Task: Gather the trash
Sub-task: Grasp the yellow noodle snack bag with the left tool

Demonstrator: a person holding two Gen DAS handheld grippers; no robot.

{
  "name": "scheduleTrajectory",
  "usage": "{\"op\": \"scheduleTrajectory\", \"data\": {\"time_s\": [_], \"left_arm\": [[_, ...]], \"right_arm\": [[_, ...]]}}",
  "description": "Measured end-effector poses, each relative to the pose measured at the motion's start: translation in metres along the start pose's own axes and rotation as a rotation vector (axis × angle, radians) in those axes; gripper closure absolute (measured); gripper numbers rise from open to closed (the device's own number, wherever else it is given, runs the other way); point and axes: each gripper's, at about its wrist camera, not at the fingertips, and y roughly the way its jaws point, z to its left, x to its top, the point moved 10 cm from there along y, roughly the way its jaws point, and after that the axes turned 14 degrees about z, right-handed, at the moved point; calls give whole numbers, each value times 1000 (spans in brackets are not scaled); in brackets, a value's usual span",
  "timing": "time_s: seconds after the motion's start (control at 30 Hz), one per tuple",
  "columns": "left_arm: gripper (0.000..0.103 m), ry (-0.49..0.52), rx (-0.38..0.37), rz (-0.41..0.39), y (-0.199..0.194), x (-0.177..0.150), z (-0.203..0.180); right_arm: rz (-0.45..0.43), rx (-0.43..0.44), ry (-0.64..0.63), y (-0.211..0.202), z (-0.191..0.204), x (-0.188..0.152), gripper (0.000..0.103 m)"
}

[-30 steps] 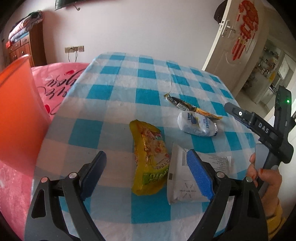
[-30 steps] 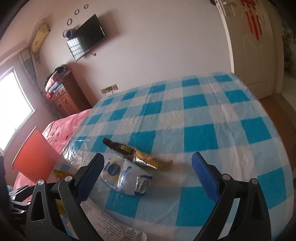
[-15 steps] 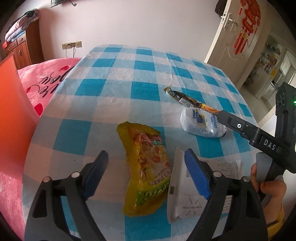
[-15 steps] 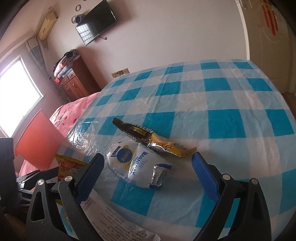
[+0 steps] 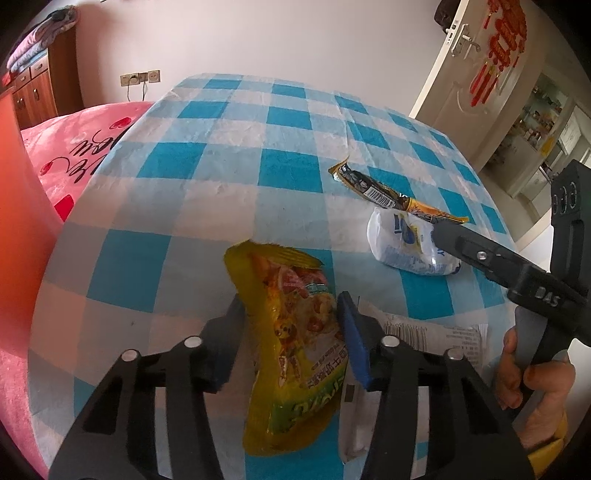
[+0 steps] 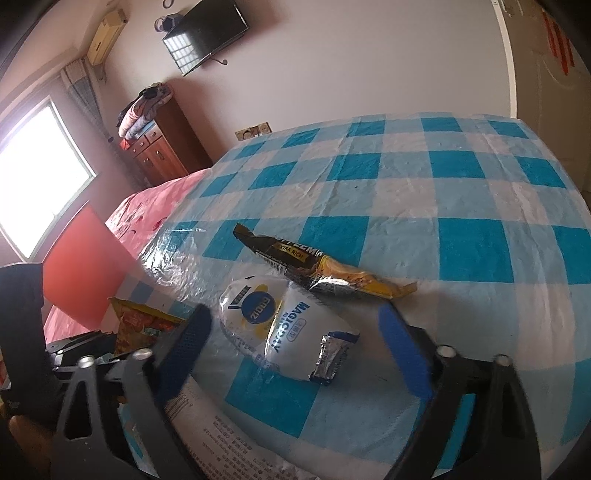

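Presently:
1. Yellow snack bag point(image 5: 295, 332), lower centre: being closed on by left gripper point(image 5: 291, 332), pads touching its edges.
2. White wrapper point(image 6: 288, 332), centre: straddled by closing right gripper point(image 6: 295, 343), untouched.
3. Black-and-gold wrapper point(image 6: 321, 266), paper sheet point(image 5: 436, 332): uncollected.

Bright window point(image 6: 33, 177), wall TV point(image 6: 205, 35), maybe dresser point(image 6: 162, 142).

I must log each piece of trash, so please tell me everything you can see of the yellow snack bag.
The yellow snack bag is a glossy, crinkled plastic packet with a red and orange food picture and a green band of print at its near end. It lies lengthwise on the checked tablecloth, between the blue pads of the closing left claw, which appear to press its sides. Its right edge seems to overlap a white printed packet.
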Motion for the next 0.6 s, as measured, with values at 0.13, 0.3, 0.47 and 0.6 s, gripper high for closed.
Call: {"op": "scheduleTrajectory", "data": {"time_s": [0.13,0.3,0.47,0.6], "left_arm": [[61,-7,-7,-6,1,2,1],[64,-24,-6,-14,0,8,7],[68,-50,0,-27,-3,16,18],[68,-56,0,-30,-3,18,22]], "right_arm": [[15,1,-26,4,5,-1,21],[48,-3,-84,11,17,-5,21],[80,3,-133,17,27,-9,21],[78,-37,-146,19,25,-7,21]]}}
